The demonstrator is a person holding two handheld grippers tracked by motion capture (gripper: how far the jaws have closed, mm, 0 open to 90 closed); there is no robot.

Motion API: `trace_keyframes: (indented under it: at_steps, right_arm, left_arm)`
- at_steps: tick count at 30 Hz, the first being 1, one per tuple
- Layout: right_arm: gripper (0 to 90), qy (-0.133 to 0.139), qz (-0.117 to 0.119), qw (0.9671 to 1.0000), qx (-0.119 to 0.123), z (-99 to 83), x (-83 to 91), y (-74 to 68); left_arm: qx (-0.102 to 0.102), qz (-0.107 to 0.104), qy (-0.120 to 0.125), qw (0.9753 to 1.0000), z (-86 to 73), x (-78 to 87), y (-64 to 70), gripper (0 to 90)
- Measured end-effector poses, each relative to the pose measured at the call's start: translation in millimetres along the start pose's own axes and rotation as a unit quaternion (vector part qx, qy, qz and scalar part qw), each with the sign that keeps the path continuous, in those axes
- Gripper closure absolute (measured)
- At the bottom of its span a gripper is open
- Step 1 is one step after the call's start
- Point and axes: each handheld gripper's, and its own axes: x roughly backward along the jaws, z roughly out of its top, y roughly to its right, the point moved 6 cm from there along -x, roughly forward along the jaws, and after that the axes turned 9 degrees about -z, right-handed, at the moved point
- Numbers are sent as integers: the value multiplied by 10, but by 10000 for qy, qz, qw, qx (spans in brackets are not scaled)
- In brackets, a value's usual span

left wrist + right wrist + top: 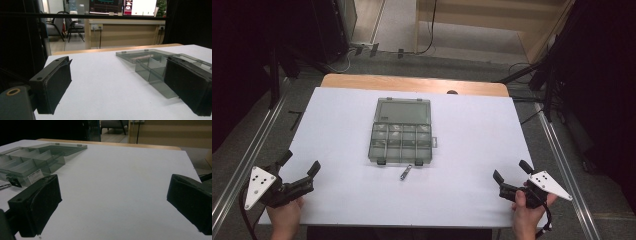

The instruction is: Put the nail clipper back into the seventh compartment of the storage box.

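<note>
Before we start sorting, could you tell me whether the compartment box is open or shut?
Open: the compartment box has its lid folded back flat on the table, dividers exposed.

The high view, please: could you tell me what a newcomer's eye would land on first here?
Most likely the clear compartment box, lying open in the middle of the white table, its lid folded back toward the far edge. Just in front of it lies a small metal piece. At the near corners, the left gripper and right gripper rest with jaws open, holding nothing.
</note>
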Motion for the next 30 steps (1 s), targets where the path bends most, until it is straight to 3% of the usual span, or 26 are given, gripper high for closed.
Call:
trace_keyframes:
  at_steps: [10, 15, 30]
  right_arm:
    - [0, -55, 170, 9995, 258, 114, 32, -168]
    - [0, -141, 296, 9991, 266, 169, 19, -232]
    - [6, -295, 789, 9950, 544, 397, -43, -596]
  left_arm:
    - [-70, 28, -44, 10000, -10, -13, 16, 72]
    - [-70, 19, -31, 10000, -10, -12, 17, 72]
    - [-66, 3, -19, 10000, -10, -12, 16, 72]
